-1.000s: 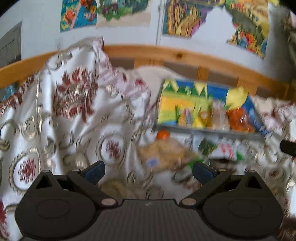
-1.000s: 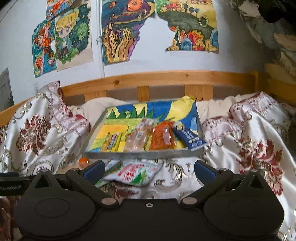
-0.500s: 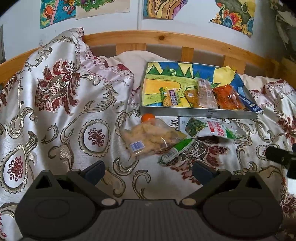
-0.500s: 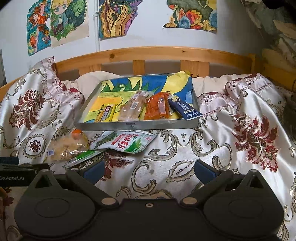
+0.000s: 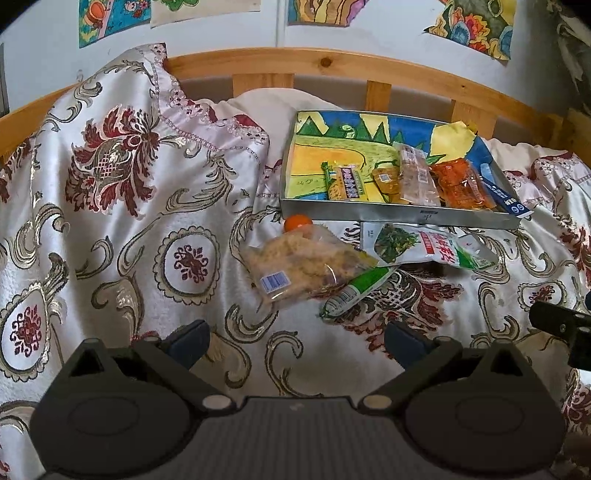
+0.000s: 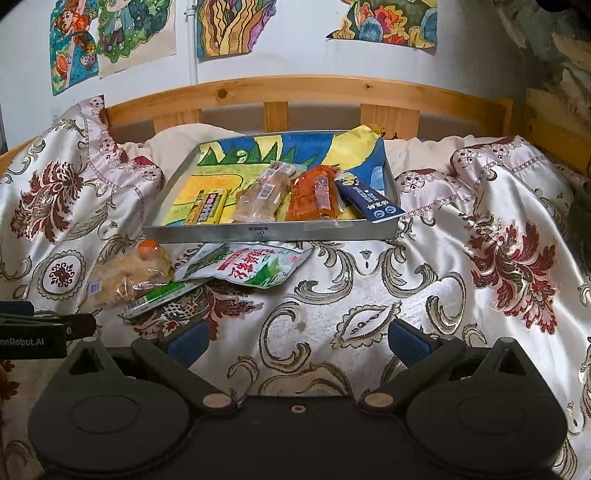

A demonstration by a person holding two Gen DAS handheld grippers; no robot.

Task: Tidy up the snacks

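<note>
A metal tray (image 5: 399,213) (image 6: 266,233) with a colourful drawing inside sits on the bedspread and holds several snack packets: a yellow bar (image 5: 347,182), a clear cake pack (image 6: 264,192), an orange-red pack (image 6: 316,194), a blue pack (image 6: 369,201). In front of it lie a clear bag of brown snacks (image 5: 299,266) (image 6: 129,275), an orange ball (image 5: 297,222), a green-white stick (image 5: 356,291) and a green-white pouch (image 5: 428,245) (image 6: 251,266). My left gripper (image 5: 295,341) is open and empty, short of the clear bag. My right gripper (image 6: 297,339) is open and empty.
A patterned satin bedspread (image 5: 122,206) covers the bed, bunched high at the left and right (image 6: 517,221). A wooden headboard rail (image 6: 295,92) runs behind the tray. Drawings hang on the wall (image 6: 236,26). The other gripper's body shows at each view's edge (image 5: 561,325).
Both grippers have pulled back and tilted down, so the tray and loose snacks sit higher and farther in view. The left view has gone from blurred to sharp. Jaws stay open.
</note>
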